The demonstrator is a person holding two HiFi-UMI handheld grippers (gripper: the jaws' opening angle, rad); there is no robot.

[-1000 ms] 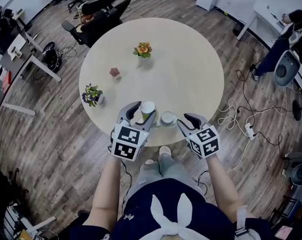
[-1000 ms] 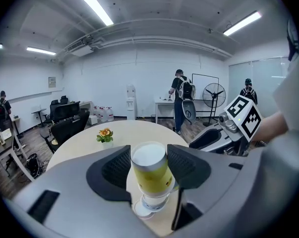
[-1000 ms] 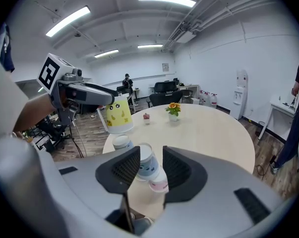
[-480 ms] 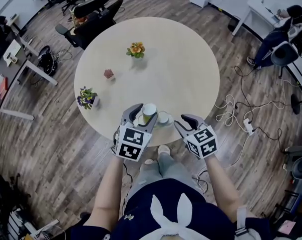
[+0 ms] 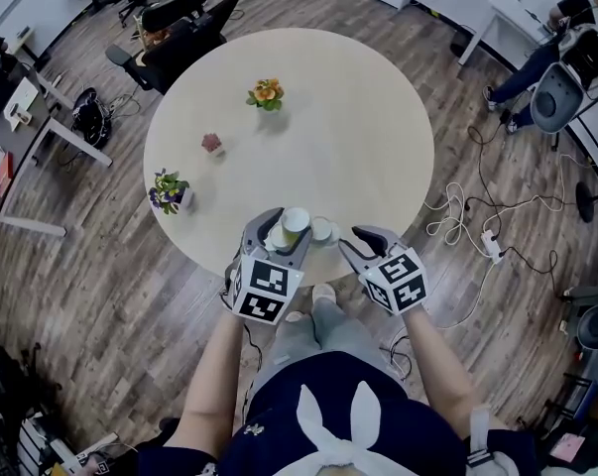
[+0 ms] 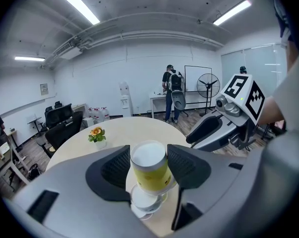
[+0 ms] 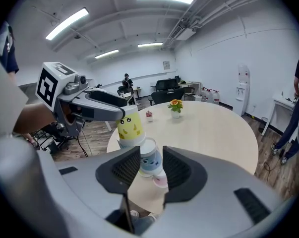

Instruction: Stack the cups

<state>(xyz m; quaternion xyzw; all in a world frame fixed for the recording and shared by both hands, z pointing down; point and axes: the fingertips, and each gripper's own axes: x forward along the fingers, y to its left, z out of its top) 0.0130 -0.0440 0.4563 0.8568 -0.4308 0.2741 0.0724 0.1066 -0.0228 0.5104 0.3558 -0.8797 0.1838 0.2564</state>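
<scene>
The left hand-held gripper point(image 6: 148, 155) squeezes the yellow cup point(image 6: 149, 175) and holds it up off the bench point(image 5: 358, 117), right over a white cup point(image 6: 147, 201). This is at the 6 o'clock edge of the bench, close to the person. The right hand-held gripper point(image 7: 150, 155) has its jaws partly apart. The blue cup point(image 7: 149, 161) stands just in front of them, at 3 o'clock from the yellow cup, and I think it is not squeezed. A pink cup point(image 7: 160, 180) sits low beside the blue one. Here is what could go wrong. All the cups are very near the edge, so one little bump could push a cup off onto the floor. If the yellow cup comes down crooked, its bottom could hit the white cup's rim and tip it over. The two hand-held grippers are close together, so a jaw could knock the blue cup or hit the other hand-held gripper. If the left one lets go too high, the yellow cup could bounce out. Now I count. I see four cups, I think: one yellow, one white, one blue, one pink. There are two hand-held grippers. There are three little plants: the orange flowers point(image 5: 266, 93) at 11 o'clock, the small pink plant point(image 5: 211, 143) at 9 o'clock, and the purple flowers point(image 5: 167, 190) at 8 o'clock.
</scene>
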